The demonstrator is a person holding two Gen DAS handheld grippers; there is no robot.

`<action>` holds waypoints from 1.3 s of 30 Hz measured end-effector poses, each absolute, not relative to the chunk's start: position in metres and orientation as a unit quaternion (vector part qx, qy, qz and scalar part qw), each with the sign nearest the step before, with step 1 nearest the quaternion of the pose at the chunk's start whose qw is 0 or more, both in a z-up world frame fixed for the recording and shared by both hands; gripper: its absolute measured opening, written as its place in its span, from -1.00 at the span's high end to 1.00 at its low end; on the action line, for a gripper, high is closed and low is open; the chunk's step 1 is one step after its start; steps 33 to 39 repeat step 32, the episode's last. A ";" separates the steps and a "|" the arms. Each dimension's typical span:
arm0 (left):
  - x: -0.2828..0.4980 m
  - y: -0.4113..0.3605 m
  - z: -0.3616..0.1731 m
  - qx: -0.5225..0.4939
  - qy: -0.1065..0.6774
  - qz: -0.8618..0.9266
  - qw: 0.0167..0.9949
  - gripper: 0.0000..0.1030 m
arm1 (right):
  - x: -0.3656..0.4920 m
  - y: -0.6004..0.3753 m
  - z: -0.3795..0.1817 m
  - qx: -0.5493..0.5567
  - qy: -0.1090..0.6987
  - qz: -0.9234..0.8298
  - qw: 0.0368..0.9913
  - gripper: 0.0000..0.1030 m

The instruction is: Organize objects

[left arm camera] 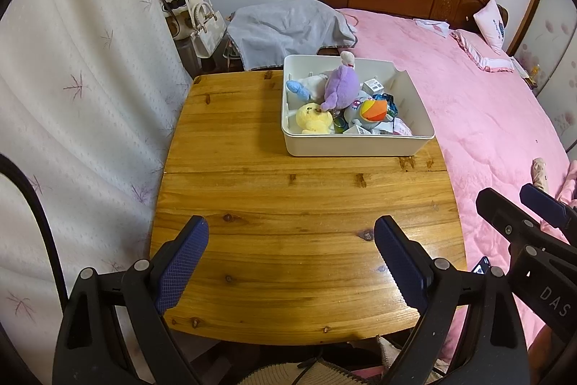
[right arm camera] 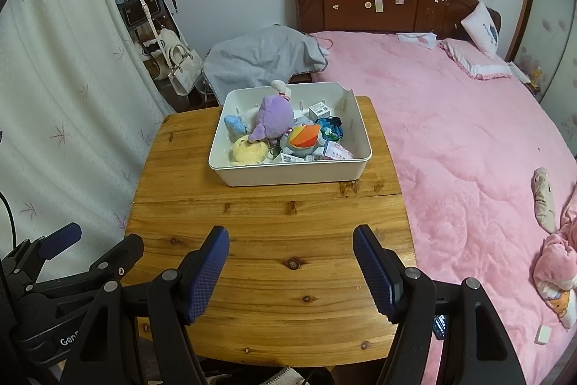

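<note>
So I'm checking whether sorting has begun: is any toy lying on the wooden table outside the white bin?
No, the purple plush and other toys all sit inside the white bin; the wooden table around it is bare.

Soft, even indoor light — sharp centre, fisheye-bent dark corners — faint tabletop (left arm camera: 299,240) glare.

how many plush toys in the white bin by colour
purple plush: 1
yellow plush: 1
blue plush: 1
grey plush with orange patch: 1
total: 4 that show in the white bin; others may be hidden underneath
</note>
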State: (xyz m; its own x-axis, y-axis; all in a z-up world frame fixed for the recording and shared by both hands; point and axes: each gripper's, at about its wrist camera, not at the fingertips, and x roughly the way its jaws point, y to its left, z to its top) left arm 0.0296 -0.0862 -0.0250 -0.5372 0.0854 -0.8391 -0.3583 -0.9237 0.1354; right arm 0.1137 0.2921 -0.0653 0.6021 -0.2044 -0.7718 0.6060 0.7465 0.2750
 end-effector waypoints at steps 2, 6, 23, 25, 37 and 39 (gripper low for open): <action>0.029 -0.086 -0.025 -0.463 0.148 0.864 0.130 -0.83 | 0.114 0.292 -0.065 0.265 0.379 -0.236 0.854 -0.40; 0.029 -0.086 -0.025 -0.462 0.154 0.862 0.139 -0.83 | 0.114 0.291 -0.067 0.266 0.381 -0.235 0.854 -0.40; 0.029 -0.087 -0.027 -0.456 0.167 0.862 0.149 -0.84 | 0.116 0.291 -0.068 0.267 0.383 -0.231 0.854 -0.40; 0.029 -0.088 -0.027 -0.456 0.168 0.861 0.151 -0.84 | 0.116 0.291 -0.069 0.267 0.383 -0.231 0.854 -0.40; 0.026 -0.089 -0.025 -0.457 0.166 0.860 0.153 -0.84 | 0.116 0.291 -0.068 0.267 0.382 -0.231 0.854 -0.40; 0.026 -0.089 -0.025 -0.457 0.166 0.860 0.153 -0.84 | 0.116 0.291 -0.068 0.267 0.382 -0.231 0.854 -0.40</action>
